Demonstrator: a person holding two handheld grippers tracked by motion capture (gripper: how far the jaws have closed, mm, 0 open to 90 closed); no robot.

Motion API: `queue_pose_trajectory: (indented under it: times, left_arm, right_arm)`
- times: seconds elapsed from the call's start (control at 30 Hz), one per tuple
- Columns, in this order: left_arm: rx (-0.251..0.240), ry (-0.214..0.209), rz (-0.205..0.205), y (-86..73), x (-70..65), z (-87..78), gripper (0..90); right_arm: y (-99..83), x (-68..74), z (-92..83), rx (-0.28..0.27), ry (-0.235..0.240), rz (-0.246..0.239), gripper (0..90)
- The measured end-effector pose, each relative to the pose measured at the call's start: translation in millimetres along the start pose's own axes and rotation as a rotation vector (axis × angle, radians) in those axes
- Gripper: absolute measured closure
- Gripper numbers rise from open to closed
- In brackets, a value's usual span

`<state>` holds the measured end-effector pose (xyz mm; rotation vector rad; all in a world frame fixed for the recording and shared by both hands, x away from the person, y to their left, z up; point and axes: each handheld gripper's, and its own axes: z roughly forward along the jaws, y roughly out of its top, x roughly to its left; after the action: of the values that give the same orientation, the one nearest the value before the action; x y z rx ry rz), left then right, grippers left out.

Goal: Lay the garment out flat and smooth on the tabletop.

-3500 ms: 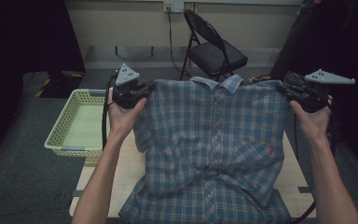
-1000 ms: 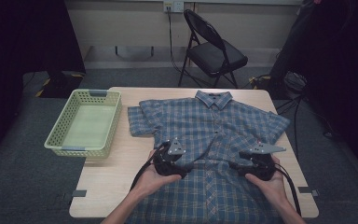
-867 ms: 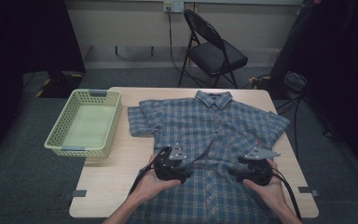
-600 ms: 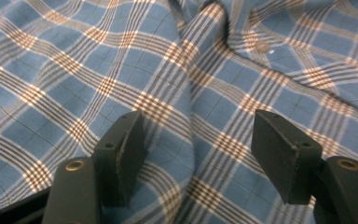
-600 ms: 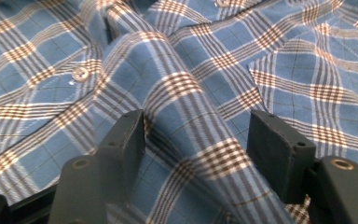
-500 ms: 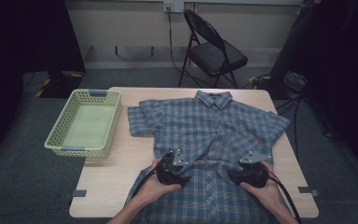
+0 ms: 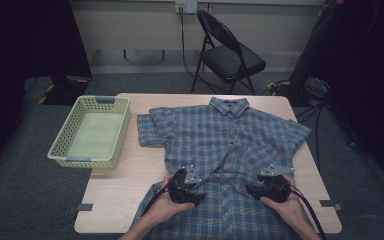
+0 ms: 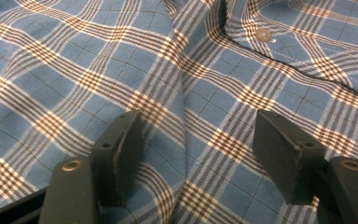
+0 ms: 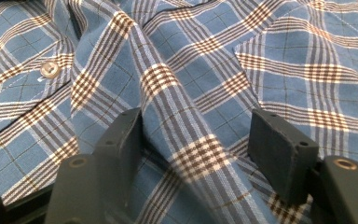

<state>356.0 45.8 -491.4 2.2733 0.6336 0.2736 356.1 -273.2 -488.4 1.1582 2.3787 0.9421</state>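
Light wooden table (image 7: pixel 120 200) on grey carpet floor (image 7: pixel 30 200). Black folding chair (image 7: pixel 227 57) behind it, against a pale wall (image 7: pixel 130 22) with socket (image 7: pixel 186 6). Dark curtains either side; cables trail at right.

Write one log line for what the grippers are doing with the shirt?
shirt: flat on table | left gripper: open over fabric ridge | right gripper: open over fabric ridge

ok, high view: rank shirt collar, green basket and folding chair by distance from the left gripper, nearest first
From the left gripper:
1. Shirt collar, up the table and slightly right, at the shirt's top.
2. Green basket, off to the left, overhanging the table's left edge.
3. Folding chair, on the floor beyond the table's far edge.
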Motion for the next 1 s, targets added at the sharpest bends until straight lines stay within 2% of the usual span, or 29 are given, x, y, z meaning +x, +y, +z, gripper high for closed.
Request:
queue_pose_trajectory:
  times: [0.2,0.27,0.5,0.63,0.8,0.93,1.0]
  left_arm:
    - [0.005,-0.014,0.008,-4.0,-11.6,-4.4,30.6]
    - [0.016,-0.018,0.011,-4.7,-16.3,-6.3,30.1]
    - [0.027,-0.027,0.015,-12.0,-37.7,-15.1,28.3]
    - [0.021,-0.045,0.033,-13.4,-45.8,-15.1,25.4]
    - [0.029,-0.058,0.046,-11.0,-52.6,-13.5,24.3]
    - [0.042,-0.078,0.053,-9.6,-57.9,-14.5,24.5]
    - [0.035,-0.102,0.049,-9.8,-58.3,-16.6,26.5]
  right_arm:
    - [-7.0,5.1,-6.7,0.0,0.002,-0.004,35.1]
    - [-9.5,5.9,-10.2,0.01,0.015,-0.014,35.1]
    - [-21.7,12.0,-22.5,0.014,0.018,-0.018,35.1]
    - [-26.4,12.3,-28.3,0.026,0.032,-0.032,35.1]
    - [-34.2,12.1,-36.6,0.031,0.027,-0.028,35.0]
    - [-42.5,13.1,-41.9,0.009,0.021,-0.017,35.0]
    - [-47.2,14.6,-44.6,-0.007,0.018,-0.009,34.9]
